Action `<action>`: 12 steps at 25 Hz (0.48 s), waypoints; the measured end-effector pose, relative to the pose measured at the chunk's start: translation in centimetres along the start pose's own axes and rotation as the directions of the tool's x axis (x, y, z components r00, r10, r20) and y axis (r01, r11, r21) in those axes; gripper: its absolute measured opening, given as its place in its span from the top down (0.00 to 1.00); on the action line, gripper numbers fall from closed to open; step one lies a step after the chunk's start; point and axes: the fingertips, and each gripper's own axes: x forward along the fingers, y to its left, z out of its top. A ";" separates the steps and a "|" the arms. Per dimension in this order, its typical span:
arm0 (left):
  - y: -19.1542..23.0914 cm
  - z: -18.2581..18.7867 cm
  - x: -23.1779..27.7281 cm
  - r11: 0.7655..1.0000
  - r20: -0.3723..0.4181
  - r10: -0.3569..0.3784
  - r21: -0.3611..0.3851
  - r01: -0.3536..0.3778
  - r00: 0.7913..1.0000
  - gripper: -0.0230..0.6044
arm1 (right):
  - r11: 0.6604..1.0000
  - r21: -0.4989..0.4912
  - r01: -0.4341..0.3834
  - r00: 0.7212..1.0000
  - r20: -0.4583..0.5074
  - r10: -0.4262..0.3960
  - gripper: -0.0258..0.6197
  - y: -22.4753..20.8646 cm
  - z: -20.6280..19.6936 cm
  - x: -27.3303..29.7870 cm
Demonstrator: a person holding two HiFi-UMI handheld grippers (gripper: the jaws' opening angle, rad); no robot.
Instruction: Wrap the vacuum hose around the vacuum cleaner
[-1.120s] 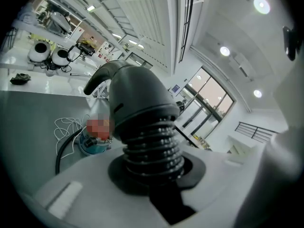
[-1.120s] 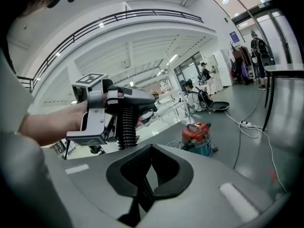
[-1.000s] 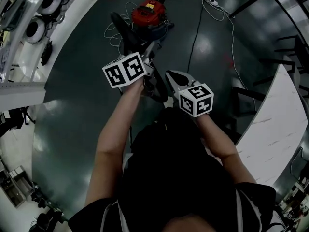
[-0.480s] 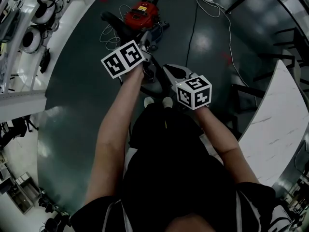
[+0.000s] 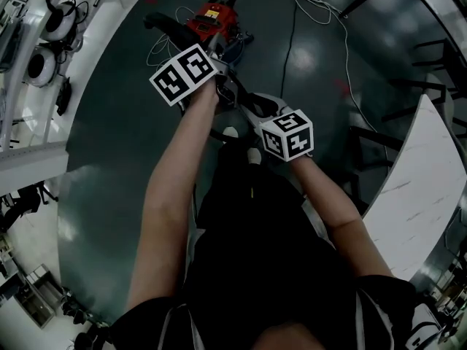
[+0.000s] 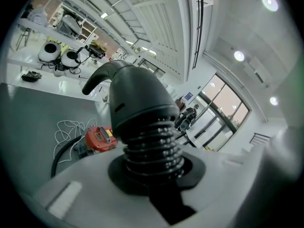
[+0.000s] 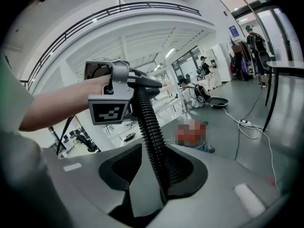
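Vacuum cleaner [image 5: 213, 19], red, on floor [image 5: 109, 159], well ahead of both grippers. Ribbed hose [image 7: 151, 127] held up, not yet coiled: gathering step, prob. early. L gripper [image 6: 153, 170] jaws clamped on hose; R gripper [image 7: 151, 175] jaws opening, hose between. Next: R re-grip lower, then loop round body.

A glossy dark grey floor [image 5: 102, 159] reflects ceiling lights [image 6: 239, 56]. A white marbled table [image 5: 416, 188] stands right, tall windows [image 6: 227, 101] glow beyond, white shelves [image 5: 29, 64] line the left.
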 end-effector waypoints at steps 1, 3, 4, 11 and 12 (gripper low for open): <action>0.2 0.4 0.4 1.000 0.003 0.004 0.003 -0.004 1.000 0.84 | 1.000 -0.014 0.008 1.000 0.000 -0.008 0.75 -0.2 0.2 0.5; 0.7 1.1 1.1 1.000 0.010 0.013 0.000 -0.013 1.000 0.84 | 0.997 -0.064 0.034 0.999 -0.013 -0.035 0.72 -0.8 0.7 1.7; 1.1 1.6 1.5 1.000 0.015 0.018 -0.012 -0.017 1.000 0.84 | 0.994 -0.096 0.049 0.998 -0.024 -0.051 0.69 -1.1 0.9 2.3; 3.5 5.4 3.5 0.989 0.065 0.039 -0.148 -0.029 0.997 0.84 | 0.940 -0.290 0.182 0.969 -0.109 -0.222 0.58 -4.0 0.9 7.1; 3.6 6.1 3.9 0.987 0.071 0.035 -0.158 -0.024 0.997 0.84 | 0.932 -0.300 0.203 0.961 -0.122 -0.249 0.58 -4.7 0.9 7.8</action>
